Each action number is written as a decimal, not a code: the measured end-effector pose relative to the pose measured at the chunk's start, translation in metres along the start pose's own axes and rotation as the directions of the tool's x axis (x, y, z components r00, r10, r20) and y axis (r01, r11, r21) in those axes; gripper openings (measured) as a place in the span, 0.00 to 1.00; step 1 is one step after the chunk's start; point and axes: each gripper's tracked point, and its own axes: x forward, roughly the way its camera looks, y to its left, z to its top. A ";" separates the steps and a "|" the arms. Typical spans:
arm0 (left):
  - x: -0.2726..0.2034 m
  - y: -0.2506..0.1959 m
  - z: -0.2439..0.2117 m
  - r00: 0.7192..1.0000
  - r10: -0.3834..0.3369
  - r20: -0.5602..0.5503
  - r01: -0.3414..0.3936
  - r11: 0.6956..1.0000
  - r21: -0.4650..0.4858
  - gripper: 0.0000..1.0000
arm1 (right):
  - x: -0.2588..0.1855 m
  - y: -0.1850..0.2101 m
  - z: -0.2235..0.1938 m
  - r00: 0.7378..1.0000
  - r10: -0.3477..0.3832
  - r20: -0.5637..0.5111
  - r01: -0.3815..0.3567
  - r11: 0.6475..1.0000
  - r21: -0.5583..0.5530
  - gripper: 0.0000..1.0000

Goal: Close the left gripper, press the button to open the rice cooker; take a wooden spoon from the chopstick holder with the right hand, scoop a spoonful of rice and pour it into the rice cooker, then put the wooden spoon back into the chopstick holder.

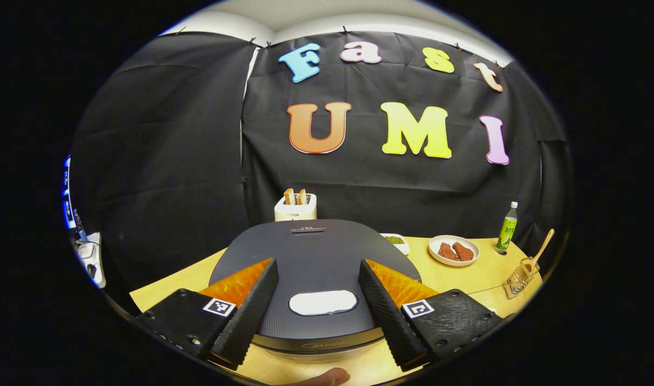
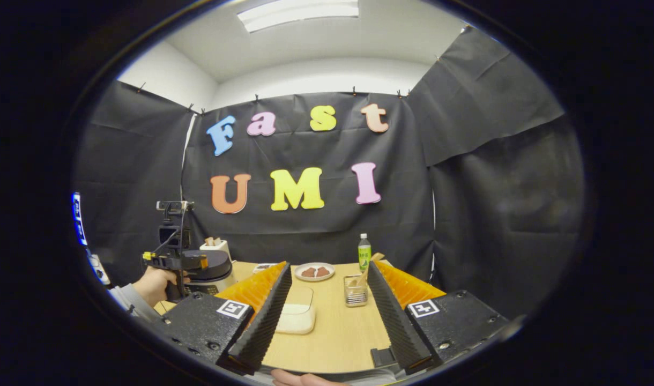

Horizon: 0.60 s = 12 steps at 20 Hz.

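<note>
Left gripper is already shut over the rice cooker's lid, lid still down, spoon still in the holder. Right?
Not quite. In the left gripper view the left gripper is open: its fingers stand wide apart on either side of the pale button. The rest holds: the rice cooker has its lid down, and the wooden spoon stands in the chopstick holder.

Even, bright light falls from a ceiling panel (image 2: pixel 297 12). Both views are sharp at centre. Fisheye bending curves the edges, which darken.
</note>
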 end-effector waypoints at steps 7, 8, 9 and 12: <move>0.002 0.000 -0.004 0.995 0.010 0.097 -0.012 1.000 0.018 0.99 | 0.002 0.000 -0.002 1.000 0.000 -0.008 0.000 1.000 -0.006 0.93; 0.001 0.001 -0.005 0.995 0.010 0.096 -0.013 1.000 0.021 0.99 | 0.003 0.000 -0.001 1.000 -0.003 -0.009 0.003 1.000 -0.009 0.92; -0.001 0.001 -0.002 0.995 0.008 0.102 -0.010 1.000 0.023 0.99 | 0.005 -0.001 0.000 1.000 -0.008 -0.009 0.008 1.000 -0.012 0.93; -0.007 -0.004 0.000 0.998 -0.019 0.066 0.017 0.999 0.034 0.96 | 0.009 -0.001 0.002 1.000 -0.020 -0.008 0.020 1.000 -0.015 0.93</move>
